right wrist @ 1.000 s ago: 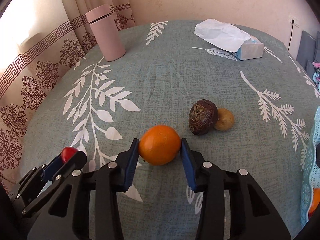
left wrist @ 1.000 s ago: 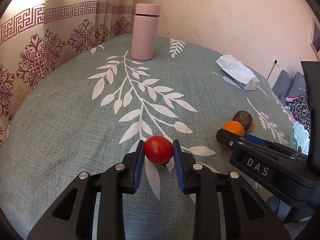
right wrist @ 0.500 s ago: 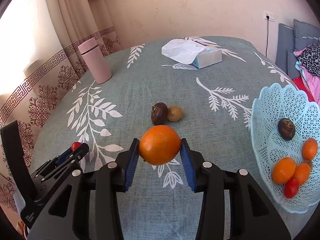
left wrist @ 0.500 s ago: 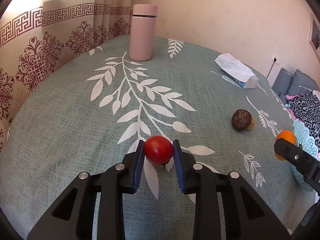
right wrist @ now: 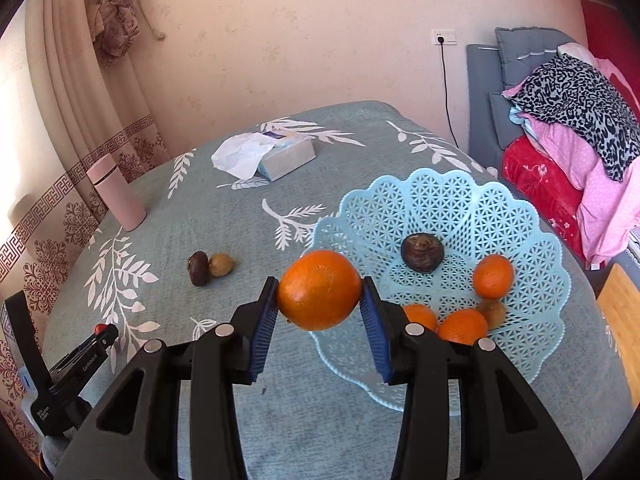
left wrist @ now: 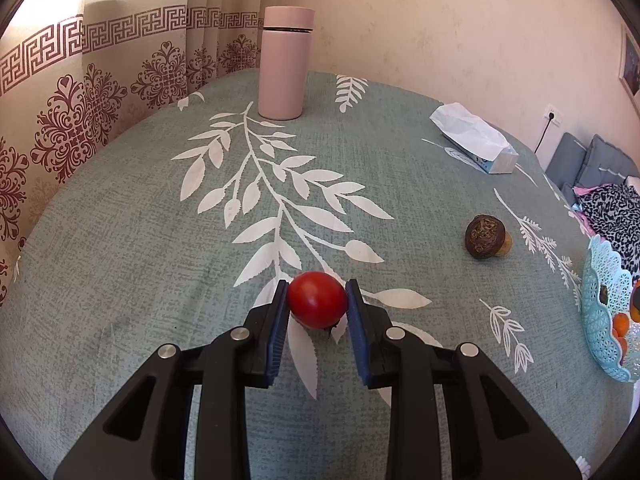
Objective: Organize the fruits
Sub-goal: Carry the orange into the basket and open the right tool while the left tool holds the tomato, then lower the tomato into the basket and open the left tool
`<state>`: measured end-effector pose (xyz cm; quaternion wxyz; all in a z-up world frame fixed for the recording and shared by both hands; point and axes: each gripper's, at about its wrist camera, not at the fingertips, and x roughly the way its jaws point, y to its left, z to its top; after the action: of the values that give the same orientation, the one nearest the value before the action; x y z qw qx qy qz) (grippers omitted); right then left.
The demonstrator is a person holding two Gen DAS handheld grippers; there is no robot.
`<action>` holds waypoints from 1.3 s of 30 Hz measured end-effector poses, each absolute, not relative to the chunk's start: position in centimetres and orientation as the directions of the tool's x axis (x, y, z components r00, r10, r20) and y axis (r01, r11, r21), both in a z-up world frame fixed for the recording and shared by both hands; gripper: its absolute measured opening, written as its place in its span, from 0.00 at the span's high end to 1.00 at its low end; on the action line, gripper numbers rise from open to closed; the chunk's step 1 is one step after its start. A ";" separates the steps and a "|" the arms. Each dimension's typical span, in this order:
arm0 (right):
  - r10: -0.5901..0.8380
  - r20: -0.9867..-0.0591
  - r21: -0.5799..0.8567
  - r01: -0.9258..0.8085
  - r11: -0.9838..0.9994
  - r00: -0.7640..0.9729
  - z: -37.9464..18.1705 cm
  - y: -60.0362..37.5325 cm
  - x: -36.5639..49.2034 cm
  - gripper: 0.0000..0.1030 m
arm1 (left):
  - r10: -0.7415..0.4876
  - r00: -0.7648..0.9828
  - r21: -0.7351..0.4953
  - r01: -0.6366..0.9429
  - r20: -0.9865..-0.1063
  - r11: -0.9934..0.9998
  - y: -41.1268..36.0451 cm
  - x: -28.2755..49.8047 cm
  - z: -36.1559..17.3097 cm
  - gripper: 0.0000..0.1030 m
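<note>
While your right gripper (right wrist: 320, 298) clamps the orange (right wrist: 319, 289) above the basket (right wrist: 460, 208) rim, carry it over the bare mesh, lower, then release; your left gripper (left wrist: 317, 304) pinches the tomato (left wrist: 317, 299) near the surface (left wrist: 120, 240).

**Black frames, blue pads**

Left hand-held gripper (left wrist: 317, 305) and right hand-held gripper (right wrist: 320, 297) look alike: black angular plastic arms with triangular cutouts, round silver screws, ribbed blue pads (right wrist: 262, 330) lining the fingers. White lettering marks the left unit's side.
</note>
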<state>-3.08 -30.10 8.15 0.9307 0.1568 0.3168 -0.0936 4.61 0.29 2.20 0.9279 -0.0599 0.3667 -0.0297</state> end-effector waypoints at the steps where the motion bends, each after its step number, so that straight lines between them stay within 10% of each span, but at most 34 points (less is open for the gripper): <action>1: -0.090 -0.617 0.231 0.289 0.929 0.782 8.2 -30.6 -3.3 0.59 | -0.099 0.729 -0.133 0.011 -0.677 0.991 0.3 4.6 2.2 0.72; 39: -0.379 -0.544 0.238 0.571 0.786 0.749 6.4 -40.3 -11.7 0.31 | -0.258 0.749 -0.082 0.265 -0.610 0.961 -8.4 1.7 7.0 0.72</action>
<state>-11.68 -40.31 6.44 0.9137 0.1987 0.2409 -0.2600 1.74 -8.43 6.99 0.9352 0.0049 0.3253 -0.1399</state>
